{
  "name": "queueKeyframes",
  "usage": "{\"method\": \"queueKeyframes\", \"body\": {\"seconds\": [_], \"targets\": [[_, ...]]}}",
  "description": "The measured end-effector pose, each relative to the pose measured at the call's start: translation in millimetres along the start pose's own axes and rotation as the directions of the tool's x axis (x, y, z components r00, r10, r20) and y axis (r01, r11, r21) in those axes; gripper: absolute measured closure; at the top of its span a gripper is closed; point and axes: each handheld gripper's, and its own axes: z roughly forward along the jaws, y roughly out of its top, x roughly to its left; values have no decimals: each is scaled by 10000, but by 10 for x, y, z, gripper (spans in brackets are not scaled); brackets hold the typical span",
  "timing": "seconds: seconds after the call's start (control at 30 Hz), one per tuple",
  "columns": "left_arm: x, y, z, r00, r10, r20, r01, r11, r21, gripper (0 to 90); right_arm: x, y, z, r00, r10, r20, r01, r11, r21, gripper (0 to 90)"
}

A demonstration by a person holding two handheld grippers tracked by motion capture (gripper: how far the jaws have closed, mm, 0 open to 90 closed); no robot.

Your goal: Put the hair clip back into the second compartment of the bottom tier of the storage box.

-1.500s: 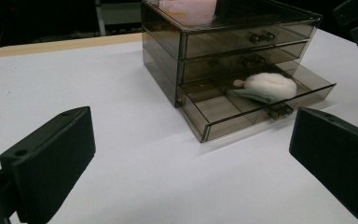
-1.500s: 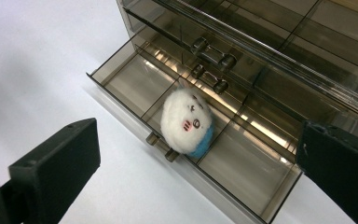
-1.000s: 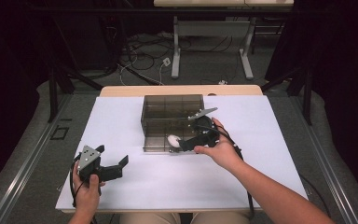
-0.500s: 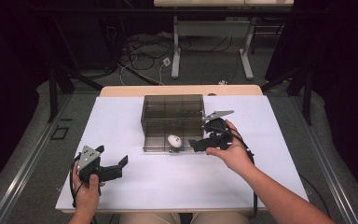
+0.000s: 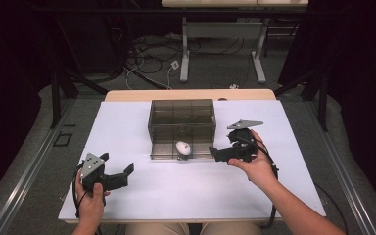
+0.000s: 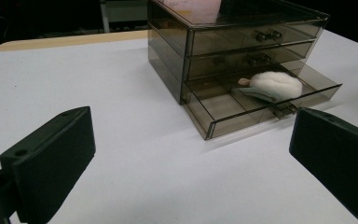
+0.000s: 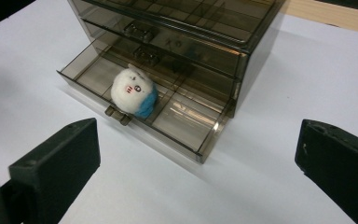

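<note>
Holding right hand-held gripper (image 5: pixel 219 154) open, empty, at 3 o'clock of open bottom drawer (image 7: pixel 168 122), plush toy (image 7: pixel 133 90) inside; likely we meant to shut it. Left hand-held gripper (image 5: pixel 116 169) open, idle at 7 o'clock on bench (image 5: pixel 186 196).

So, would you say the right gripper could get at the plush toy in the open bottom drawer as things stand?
Probably yes. The plush toy lies uncovered in the pulled-out bottom drawer, near its front. The right gripper is open just beside the drawer, with nothing between them.
</note>
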Motion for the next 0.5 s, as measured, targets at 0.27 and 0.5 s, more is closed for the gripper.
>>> {"method": "queueKeyframes", "body": {"seconds": [0.27,0.5], "targets": [[5,-3,2,10000,-14,-13,14,10000,17,4,-141,-165,-100,9987,333,388,-321,9990,-302,0],[5,-8,7,10000,-88,-5,88,10000,24,4,-319,-368,-165,9917,890,929,-836,9946,-607,0]]}}
